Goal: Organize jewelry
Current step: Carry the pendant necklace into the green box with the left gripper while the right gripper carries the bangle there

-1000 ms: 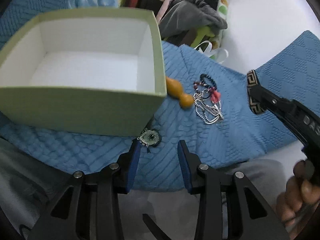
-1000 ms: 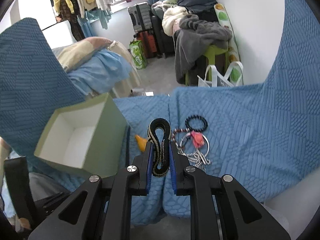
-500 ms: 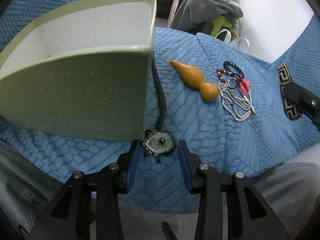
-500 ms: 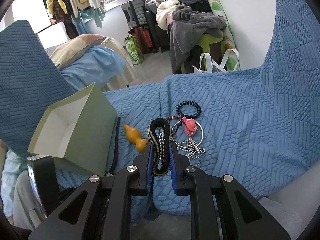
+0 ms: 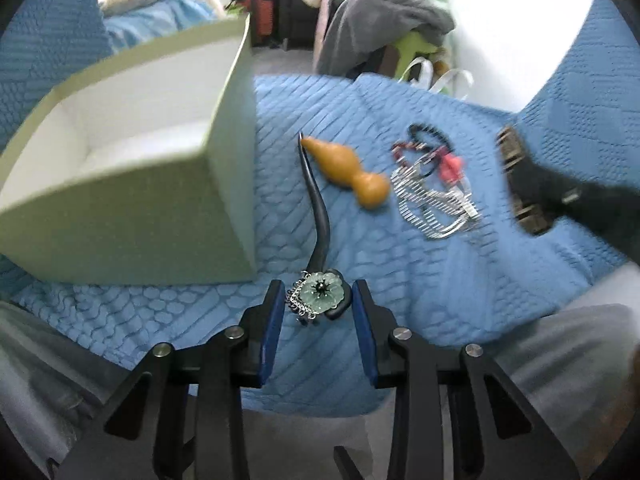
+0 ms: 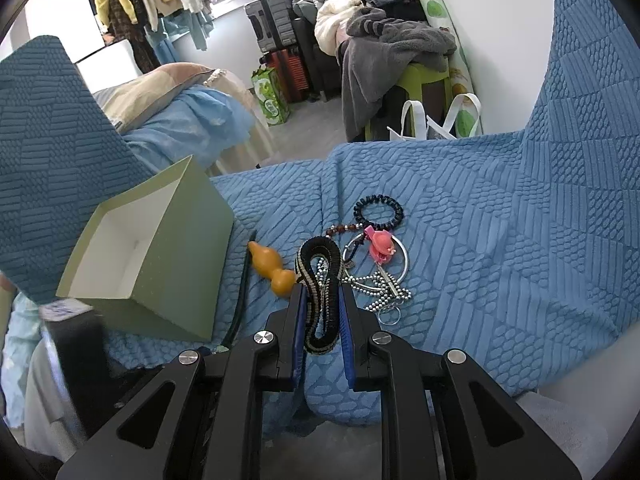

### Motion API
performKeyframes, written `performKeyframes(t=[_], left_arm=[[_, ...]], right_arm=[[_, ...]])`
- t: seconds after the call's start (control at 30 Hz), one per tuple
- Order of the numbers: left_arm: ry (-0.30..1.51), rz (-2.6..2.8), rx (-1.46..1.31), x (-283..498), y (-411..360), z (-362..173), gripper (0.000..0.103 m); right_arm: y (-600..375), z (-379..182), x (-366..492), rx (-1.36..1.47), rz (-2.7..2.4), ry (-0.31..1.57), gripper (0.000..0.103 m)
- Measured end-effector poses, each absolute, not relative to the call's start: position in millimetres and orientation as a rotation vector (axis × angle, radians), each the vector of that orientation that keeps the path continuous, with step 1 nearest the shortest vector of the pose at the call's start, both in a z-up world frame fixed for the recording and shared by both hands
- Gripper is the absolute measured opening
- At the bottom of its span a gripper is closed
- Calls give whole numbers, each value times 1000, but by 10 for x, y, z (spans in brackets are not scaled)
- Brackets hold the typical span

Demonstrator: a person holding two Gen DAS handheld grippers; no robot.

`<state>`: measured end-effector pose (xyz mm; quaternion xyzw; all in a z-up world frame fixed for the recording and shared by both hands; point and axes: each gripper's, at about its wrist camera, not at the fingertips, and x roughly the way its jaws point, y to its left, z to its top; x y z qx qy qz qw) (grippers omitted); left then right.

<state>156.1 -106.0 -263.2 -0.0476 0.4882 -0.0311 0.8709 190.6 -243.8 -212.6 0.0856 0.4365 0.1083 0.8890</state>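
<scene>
An open pale green box (image 5: 132, 168) with a white inside stands on the blue textured cover (image 5: 400, 280); it also shows in the right wrist view (image 6: 152, 256). My left gripper (image 5: 318, 294) is open, its jaws on either side of a green flower pendant (image 5: 320, 290) on a black cord (image 5: 318, 216). An orange gourd charm (image 5: 348, 172) and a tangle of silver chains (image 5: 436, 196) lie to the right. My right gripper (image 6: 322, 312) is shut on a black and beige patterned band (image 6: 320, 280), held above the cover.
A black bead bracelet (image 6: 378, 212), a pink charm on a silver ring (image 6: 380, 246) and a ball chain (image 6: 380, 284) lie ahead of the right gripper. A green stool with grey clothes (image 6: 396, 56) and suitcases (image 6: 276, 20) stand on the floor beyond.
My left gripper has moved forward and lower, so the flower pendant now sits between its jaws. My right gripper has dropped lower toward the jewelry pile with the band still held.
</scene>
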Motion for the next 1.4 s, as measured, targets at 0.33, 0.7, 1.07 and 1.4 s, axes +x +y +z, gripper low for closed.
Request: performKeyframes(t=[0.33,0.7,1.07,1.4], left_arm=[[897,-141,-177,1599,-888,-1918,35],[711,-134,-248,1690,-334,-869,35],[604,-35,-208,1712,445,-368,35],[761,12,-244,1754,1065,-1003,35]], right_arm=[[-2377,-1789,1962,142,208,876,14],[-2012,-991,2071,116,288,736,14],[-1220,-794,2222,70,437,716,14],[-482,-1375,2269,1,535,855,14]])
